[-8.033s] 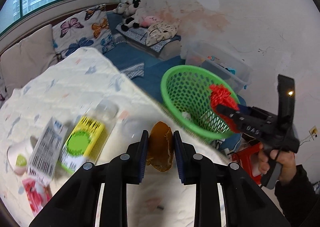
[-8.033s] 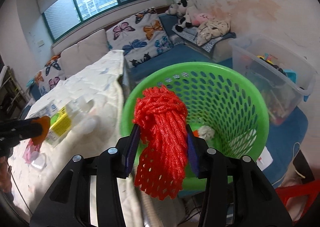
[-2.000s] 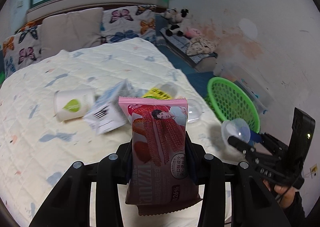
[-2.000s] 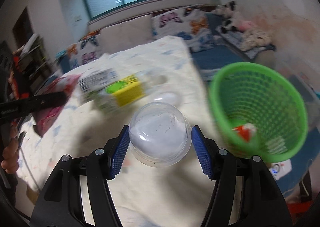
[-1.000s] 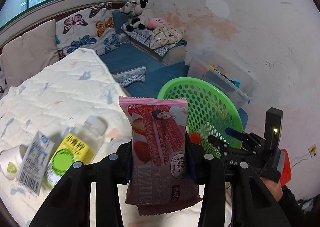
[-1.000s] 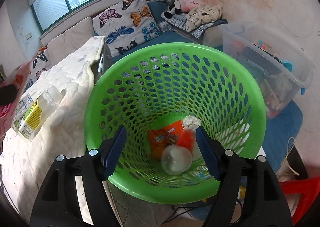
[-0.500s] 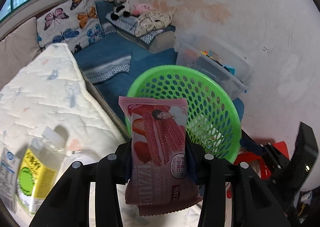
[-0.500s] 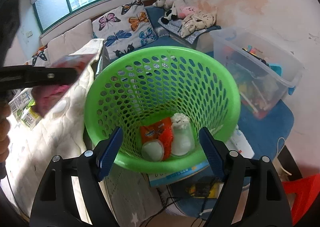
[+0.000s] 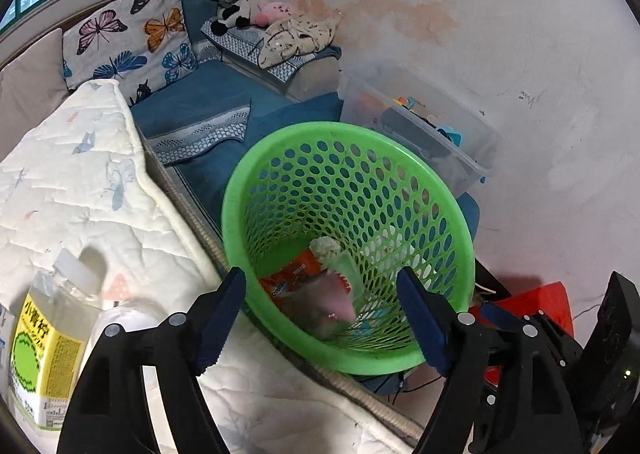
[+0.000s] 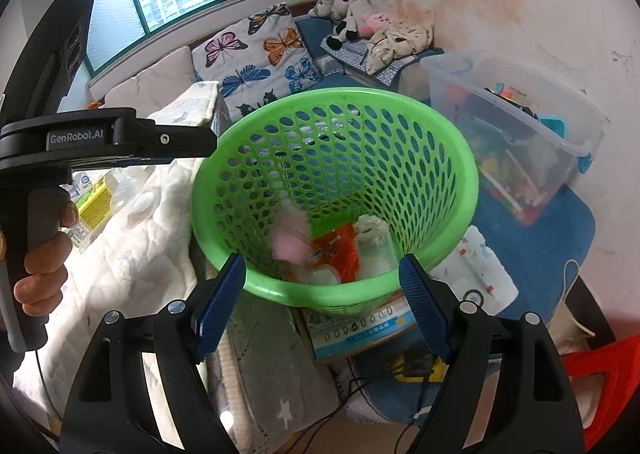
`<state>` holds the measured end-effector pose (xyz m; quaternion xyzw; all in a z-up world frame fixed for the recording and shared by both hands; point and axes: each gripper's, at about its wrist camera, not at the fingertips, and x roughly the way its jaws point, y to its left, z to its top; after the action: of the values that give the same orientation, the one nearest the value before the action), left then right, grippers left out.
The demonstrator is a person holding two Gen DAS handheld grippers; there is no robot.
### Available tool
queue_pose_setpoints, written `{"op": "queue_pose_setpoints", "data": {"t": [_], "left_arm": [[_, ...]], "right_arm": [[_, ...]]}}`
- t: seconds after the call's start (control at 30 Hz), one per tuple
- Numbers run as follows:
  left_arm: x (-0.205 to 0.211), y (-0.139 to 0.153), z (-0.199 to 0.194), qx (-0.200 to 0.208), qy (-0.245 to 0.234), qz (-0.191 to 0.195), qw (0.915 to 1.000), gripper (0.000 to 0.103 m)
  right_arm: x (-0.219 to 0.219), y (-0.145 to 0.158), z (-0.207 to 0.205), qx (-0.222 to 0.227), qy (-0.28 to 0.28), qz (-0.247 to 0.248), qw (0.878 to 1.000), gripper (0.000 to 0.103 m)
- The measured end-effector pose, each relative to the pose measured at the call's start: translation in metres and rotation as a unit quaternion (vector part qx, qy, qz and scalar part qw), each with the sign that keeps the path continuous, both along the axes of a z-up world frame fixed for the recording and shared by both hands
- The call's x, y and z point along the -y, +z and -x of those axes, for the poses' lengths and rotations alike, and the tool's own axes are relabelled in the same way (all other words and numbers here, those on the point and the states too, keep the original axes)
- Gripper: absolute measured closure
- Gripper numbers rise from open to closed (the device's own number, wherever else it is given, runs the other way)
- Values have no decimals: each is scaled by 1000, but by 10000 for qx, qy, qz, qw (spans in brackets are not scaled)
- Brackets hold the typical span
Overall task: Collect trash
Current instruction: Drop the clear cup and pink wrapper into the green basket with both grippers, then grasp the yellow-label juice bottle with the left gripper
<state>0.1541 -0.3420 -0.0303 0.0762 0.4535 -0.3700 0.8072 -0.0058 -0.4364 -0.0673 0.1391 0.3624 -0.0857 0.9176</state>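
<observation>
On left gripper (image 10: 200, 142) "GenRobot.AI", orange Ovaltine packet (image 9: 292, 282) in basket (image 9: 452, 222)

Glossy perforated plastic on the green basket (image 9: 256, 182), soft quilted cloth on the white mattress (image 9: 80, 190), clear smooth plastic for the storage bin (image 10: 560, 126).

A bright green perforated basket (image 9: 348, 158) holds an orange wrapper (image 9: 290, 280) and a blurred pink packet (image 10: 289, 237). On the left, a cream quilt (image 9: 80, 190) carries a yellow-labelled bottle (image 9: 44, 346); far behind leans a butterfly-print cushion (image 10: 260, 54)
</observation>
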Motion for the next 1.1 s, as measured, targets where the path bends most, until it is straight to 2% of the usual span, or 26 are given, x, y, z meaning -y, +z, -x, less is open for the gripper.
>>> {"op": "queue_pose_setpoints", "data": {"t": [0.37,0.7,1.1], "left_arm": [[-66,14,1,349,424,-105,9984,28],[-129,19,-24,513,938,-339,9937,28],[-160,0,-54,334,1073,-521,9923,28]], "right_arm": [[-27,9,3,123,250,-43,9996,24],[-48,18,-1,211,454,-13,9987,20],[-63,19,-15,175,638,-29,9978,19]]}}
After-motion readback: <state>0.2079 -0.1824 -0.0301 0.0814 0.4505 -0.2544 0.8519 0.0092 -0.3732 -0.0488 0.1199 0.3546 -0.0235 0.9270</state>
